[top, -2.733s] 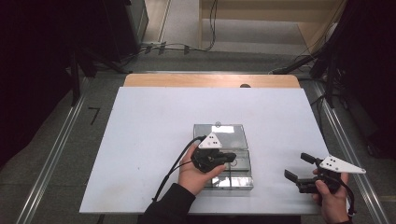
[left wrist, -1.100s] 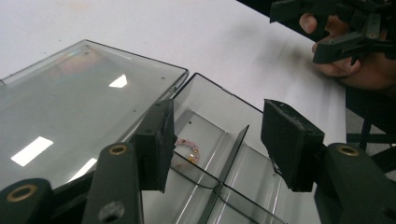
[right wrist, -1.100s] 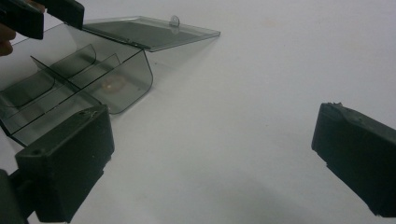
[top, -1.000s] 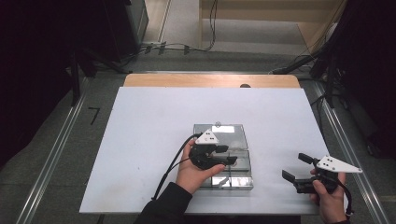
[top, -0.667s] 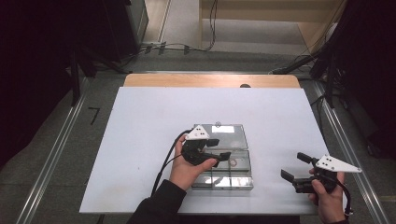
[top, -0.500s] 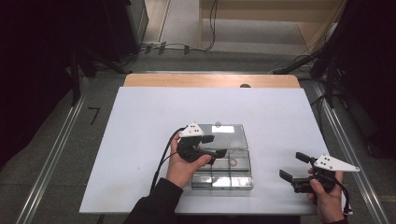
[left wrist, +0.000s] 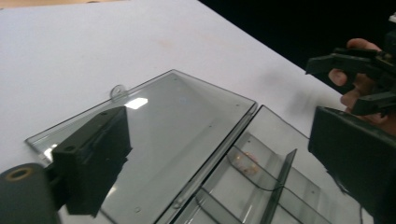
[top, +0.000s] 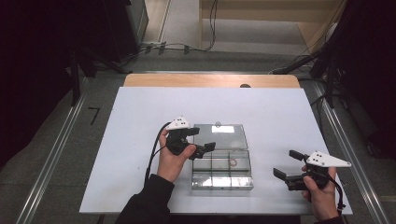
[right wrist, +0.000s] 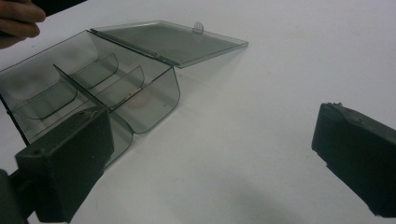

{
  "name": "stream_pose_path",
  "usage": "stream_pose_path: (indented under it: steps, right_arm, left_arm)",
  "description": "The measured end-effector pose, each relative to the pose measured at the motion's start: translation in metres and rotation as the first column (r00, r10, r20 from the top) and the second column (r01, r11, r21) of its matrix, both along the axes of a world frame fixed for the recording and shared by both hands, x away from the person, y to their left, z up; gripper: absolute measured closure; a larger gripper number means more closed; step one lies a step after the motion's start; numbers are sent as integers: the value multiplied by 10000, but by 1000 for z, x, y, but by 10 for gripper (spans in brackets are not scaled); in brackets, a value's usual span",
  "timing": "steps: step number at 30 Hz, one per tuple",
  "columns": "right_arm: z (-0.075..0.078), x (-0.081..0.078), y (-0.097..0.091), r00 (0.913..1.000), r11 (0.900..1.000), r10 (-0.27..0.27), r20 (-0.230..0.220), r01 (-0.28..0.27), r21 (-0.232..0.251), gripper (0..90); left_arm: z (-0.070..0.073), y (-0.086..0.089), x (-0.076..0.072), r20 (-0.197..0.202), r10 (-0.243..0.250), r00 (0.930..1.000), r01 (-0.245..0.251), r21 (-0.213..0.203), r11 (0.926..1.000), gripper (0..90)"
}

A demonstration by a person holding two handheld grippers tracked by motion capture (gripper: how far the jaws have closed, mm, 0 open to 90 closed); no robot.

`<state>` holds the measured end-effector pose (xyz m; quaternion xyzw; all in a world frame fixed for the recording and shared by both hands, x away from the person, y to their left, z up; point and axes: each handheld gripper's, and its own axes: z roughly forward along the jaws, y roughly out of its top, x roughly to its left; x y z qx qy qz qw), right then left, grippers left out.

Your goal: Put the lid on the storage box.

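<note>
A clear plastic compartment box lies open on the white table, its lid folded flat toward the far side. A small reddish bit sits in one compartment, also visible in the left gripper view and the right gripper view. My left gripper hovers at the box's left edge. Its jaws have just been opening, and they stand open over the lid with nothing between them. My right gripper is open to the right of the box, apart from it and holding nothing.
The table's wooden far edge carries a small dark knob. Metal floor rails run along both sides, with cables on the floor beyond. Bare white tabletop stretches to the left and beyond the lid.
My left gripper has drawn back leftward from over the compartments to the box's left edge, and its jaws have spread wider. The right gripper has hardly shifted. The box stays open.
</note>
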<state>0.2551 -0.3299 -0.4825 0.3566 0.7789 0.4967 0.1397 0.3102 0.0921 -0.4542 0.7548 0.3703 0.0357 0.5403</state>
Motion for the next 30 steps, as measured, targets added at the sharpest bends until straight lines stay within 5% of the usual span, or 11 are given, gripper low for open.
stream_pose_path:
  steps: [8, 13, 30]
  right_arm:
    - [6, 6, 8, 10000, 10000, -27, 22, 27, 84, 0]
    - [11, 12, 14, 10000, 9997, 73, 51, -74, 232, 0]
    - [15, 41, 42, 9989, 9988, 398, -249, -391, 293, 0]
  left_arm:
    - [-5, 7, 7, -324, 106, 9994, -108, -60, 9999, 0]
    - [-8, 10, 9, -389, 676, 9970, -671, 136, 9977, 0]
    - [-25, 20, 19, -1118, 910, 9896, -897, 166, 9958, 0]
